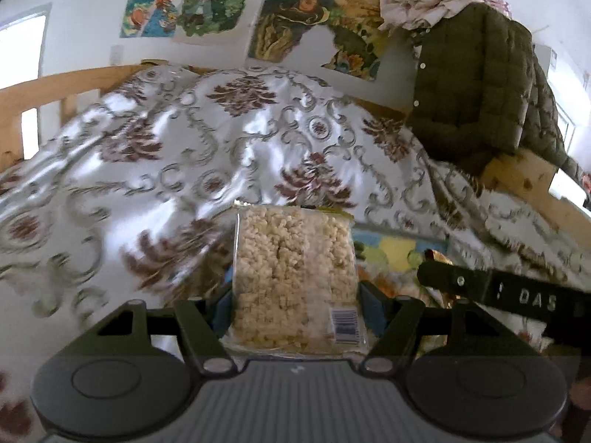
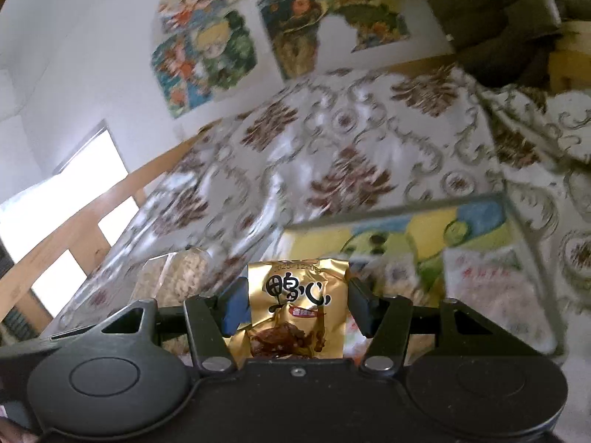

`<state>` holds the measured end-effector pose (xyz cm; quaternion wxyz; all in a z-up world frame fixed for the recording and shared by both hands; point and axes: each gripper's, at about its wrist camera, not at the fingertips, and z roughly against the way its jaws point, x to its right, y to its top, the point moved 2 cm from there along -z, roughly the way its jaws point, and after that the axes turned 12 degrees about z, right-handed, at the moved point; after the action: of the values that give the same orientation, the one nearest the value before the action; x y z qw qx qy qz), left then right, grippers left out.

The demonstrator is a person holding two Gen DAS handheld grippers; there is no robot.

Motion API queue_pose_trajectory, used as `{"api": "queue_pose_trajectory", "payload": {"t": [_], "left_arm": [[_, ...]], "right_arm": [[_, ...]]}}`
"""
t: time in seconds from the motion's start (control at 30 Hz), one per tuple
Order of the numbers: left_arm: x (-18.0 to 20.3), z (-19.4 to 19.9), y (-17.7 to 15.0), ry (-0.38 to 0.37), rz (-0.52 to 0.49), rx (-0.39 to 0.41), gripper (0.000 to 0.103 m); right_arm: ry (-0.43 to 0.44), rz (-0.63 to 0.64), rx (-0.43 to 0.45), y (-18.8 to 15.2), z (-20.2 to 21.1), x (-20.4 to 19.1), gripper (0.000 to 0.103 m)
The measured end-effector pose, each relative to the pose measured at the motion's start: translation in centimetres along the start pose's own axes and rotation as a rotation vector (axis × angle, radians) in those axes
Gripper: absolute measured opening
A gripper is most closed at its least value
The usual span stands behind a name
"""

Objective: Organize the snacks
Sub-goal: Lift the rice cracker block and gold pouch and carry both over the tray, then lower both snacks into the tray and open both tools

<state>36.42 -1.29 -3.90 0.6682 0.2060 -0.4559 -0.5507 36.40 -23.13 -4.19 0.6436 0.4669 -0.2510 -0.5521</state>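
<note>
Left gripper (image 1: pixel 295 306), seen from its own wrist camera, pinches a clear packet of puffed-rice snack (image 1: pixel 295 277) between its 2 blue-padded fingers (image 1: pixel 371 306); the packet stands lengthwise along the fingers, its barcode label near the lower right corner, and it is raised clear of the patterned bedspread (image 1: pixel 184 140) behind it. Right gripper (image 2: pixel 295 308), in its own view, clamps a gold foil snack pouch (image 2: pixel 295 306) printed with black characters, the pads pressing both side edges so that the foil bulges between them. Part of the right gripper's black body (image 1: pixel 498 291) also shows at the right edge of the left view, just beside the rice packet, and the rice packet (image 2: pixel 177 277) appears at the left of the right view; the 2 tools sit side by side. Beyond the gold pouch lies a shallow tray (image 2: pixel 532 265) with a cartoon-printed floor, resting on the bedspread and holding a pale pink-printed packet (image 2: pixel 491 288). Cartoon posters (image 1: pixel 192 0) cover the white wall, a dark green quilted jacket (image 1: pixel 476 88) hangs over the wooden bed frame (image 1: pixel 55 88) at the right.
</note>
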Motion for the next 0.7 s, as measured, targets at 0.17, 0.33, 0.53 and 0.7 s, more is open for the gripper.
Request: {"api": "queue_pose_trajectory", "payload": {"t": [0.17, 0.33, 0.53, 0.7], "left_arm": [[1.5, -5.0, 1.5, -0.013, -0.011, -0.015, 0.073], [1.8, -9.1, 0.8, 0.0, -0.04, -0.089, 0.073], [1.2, -11.8, -0.6, 0.039, -0.044, -0.157, 0.073], [0.7, -12.8, -1.4, 0.066, -0.04, -0.22, 0.073]], "right_arm": [[-0.073, 0.018, 0.03, 1.4, -2.8, 2.6, 0.059], [-0.107, 0.016, 0.017, 1.4, -6.0, 3.8, 0.059], [-0.123, 0.025, -0.056, -0.5, -8.5, 4.5, 0.059], [-0.134, 0.016, -0.078, -1.3, -9.3, 4.2, 0.061]]}}
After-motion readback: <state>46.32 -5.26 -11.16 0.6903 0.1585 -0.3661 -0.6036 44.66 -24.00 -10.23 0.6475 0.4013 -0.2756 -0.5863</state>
